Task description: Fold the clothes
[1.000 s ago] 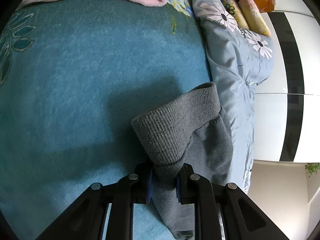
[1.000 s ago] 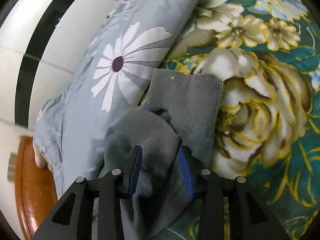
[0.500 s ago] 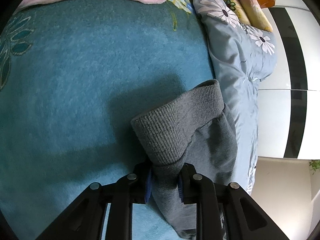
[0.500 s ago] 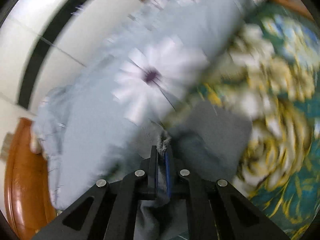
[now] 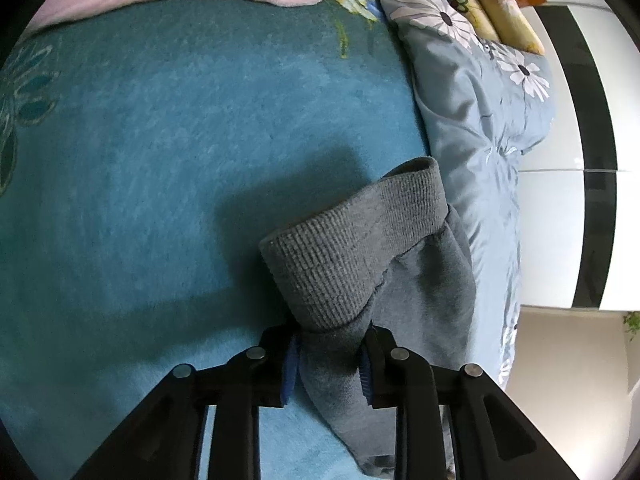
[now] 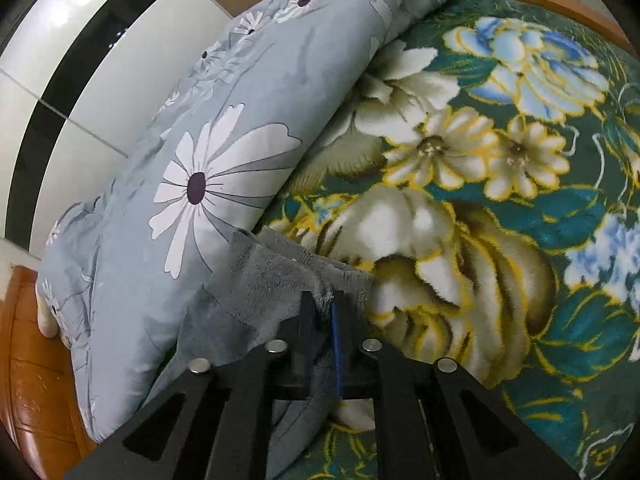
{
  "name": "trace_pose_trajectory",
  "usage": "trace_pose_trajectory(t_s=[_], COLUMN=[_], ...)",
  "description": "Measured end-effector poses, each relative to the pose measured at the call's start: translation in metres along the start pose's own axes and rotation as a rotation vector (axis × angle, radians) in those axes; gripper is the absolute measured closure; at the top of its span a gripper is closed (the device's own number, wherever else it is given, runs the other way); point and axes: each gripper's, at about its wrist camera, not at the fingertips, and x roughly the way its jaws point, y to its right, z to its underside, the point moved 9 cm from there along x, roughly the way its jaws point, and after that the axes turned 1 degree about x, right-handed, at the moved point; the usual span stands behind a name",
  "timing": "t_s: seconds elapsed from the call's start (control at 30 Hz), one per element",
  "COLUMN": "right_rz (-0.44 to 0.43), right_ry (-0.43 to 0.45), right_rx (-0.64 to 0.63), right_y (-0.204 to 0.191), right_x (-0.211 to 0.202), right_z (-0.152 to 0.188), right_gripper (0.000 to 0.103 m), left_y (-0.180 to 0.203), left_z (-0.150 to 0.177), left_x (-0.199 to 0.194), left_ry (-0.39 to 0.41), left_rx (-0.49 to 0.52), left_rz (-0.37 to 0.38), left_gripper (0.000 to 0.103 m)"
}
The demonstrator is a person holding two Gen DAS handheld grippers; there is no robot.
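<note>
Left gripper (image 5: 327,354) fingers pinching the grey fleece garment with ribbed cuff (image 5: 360,248) just behind the cuff, cuff pointing forward over the teal plush bed blanket (image 5: 168,152). Right gripper (image 6: 324,316) fingers pressed nearly together on a thin grey edge. Daisy-print blue quilt (image 6: 168,168) crowding the garment's side; plenty of open room toward the teal blanket.

Black tongs (image 5: 327,354) — blue pads (image 5: 289,372), silver screws.

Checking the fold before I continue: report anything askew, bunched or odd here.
Grey garment is bunched, not flat: its ribbed cuff curls up above the left gripper. The right gripper pinches another crumpled fold. Nothing looks damaged.
</note>
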Motion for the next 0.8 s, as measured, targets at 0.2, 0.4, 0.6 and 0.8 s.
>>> trace_pose_trajectory(t_s=[0.2,0.4,0.6,0.8], right_rz=[-0.017,-0.165,-0.14,-0.229], right_ry=[-0.021,-0.046,-0.065,-0.034], right_rx=[-0.038,0.21,0.202,0.132], right_y=[0.013,0.02,0.007,-0.031], right_x=[0.005,0.025,0.021,-0.021], right_z=[0.015,0.023,0.024,0.006], right_gripper=[0.062,0.061,0.084,0.088], left_y=[0.007,0.009,0.009,0.056], left_z=[-0.005,-0.012,-0.017,-0.02], left_x=[-0.001,0.005,0.005,-0.025], left_ry=[0.048,0.066,0.084,0.137], left_rx=[0.049,0.018,-0.012,0.11], left_rz=[-0.035,-0.029,-0.012,0.027], left_gripper=[0.043,0.043,0.066,0.084])
